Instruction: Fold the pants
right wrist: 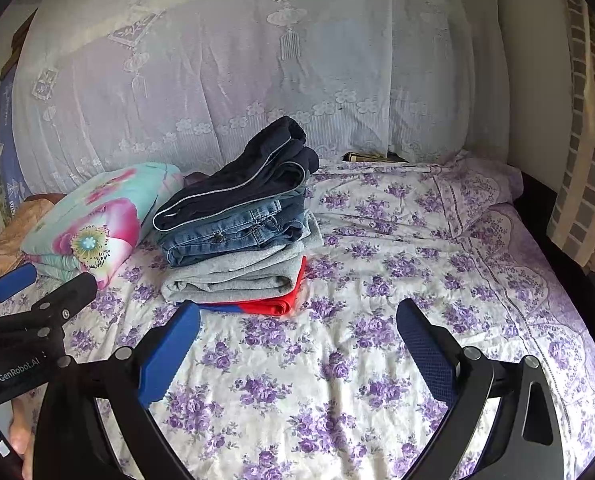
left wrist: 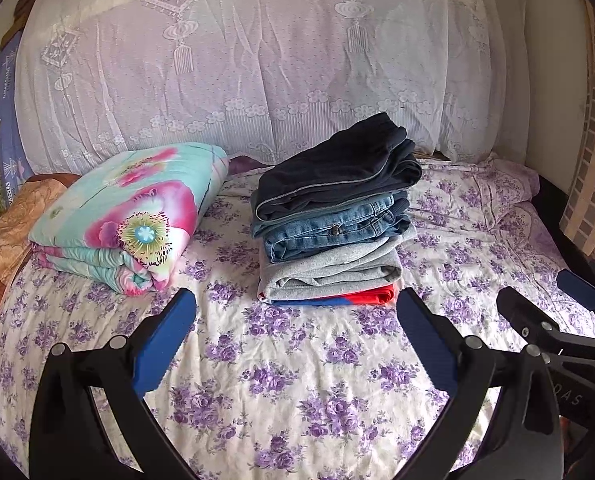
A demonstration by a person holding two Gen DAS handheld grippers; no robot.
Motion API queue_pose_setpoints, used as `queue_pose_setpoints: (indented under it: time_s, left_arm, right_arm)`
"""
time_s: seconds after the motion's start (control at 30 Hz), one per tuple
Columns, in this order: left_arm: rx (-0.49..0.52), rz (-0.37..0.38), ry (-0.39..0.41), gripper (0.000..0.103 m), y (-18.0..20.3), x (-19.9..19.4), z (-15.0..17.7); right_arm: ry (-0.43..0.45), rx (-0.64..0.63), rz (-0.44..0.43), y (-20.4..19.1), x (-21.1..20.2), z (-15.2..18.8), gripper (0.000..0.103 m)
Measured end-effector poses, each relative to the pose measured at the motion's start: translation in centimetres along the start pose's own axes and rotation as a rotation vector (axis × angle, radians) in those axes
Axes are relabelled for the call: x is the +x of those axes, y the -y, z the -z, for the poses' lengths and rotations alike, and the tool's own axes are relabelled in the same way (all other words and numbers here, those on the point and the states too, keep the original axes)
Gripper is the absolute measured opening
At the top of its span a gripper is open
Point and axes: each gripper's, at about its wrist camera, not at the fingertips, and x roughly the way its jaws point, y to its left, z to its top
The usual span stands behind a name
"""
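Observation:
A stack of folded clothes stands on the bed: dark navy pants (left wrist: 337,172) (right wrist: 237,184) on top, blue jeans (left wrist: 333,228) (right wrist: 233,232) under them, then a grey garment (left wrist: 329,272) (right wrist: 237,276), and a red and blue piece (left wrist: 337,298) (right wrist: 265,304) at the bottom. My left gripper (left wrist: 297,304) hovers open just in front of the stack, holding nothing. My right gripper (right wrist: 297,316) is open and empty too, in front and to the right of the stack. Each gripper shows in the other's view: the right gripper (left wrist: 545,296) at the right edge, the left gripper (right wrist: 45,280) at the left edge.
The bed wears a white sheet with purple flowers (left wrist: 297,380) (right wrist: 377,360). A folded floral quilt (left wrist: 129,216) (right wrist: 97,220) lies left of the stack, an orange pillow (left wrist: 9,232) beyond it. A lace-covered bedding pile (left wrist: 257,60) rises behind. A brick-patterned curtain (right wrist: 585,160) hangs at right.

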Motion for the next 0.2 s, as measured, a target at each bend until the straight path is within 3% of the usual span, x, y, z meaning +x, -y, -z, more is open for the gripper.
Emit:
queue_pose_setpoints:
  time_s: [0.2]
  left_arm:
    - [-0.005,0.006,-0.002,0.098,-0.07,0.01,0.06]
  right_arm:
    - [0.000,0.000,0.001,-0.04,-0.06,-0.01,0.099]
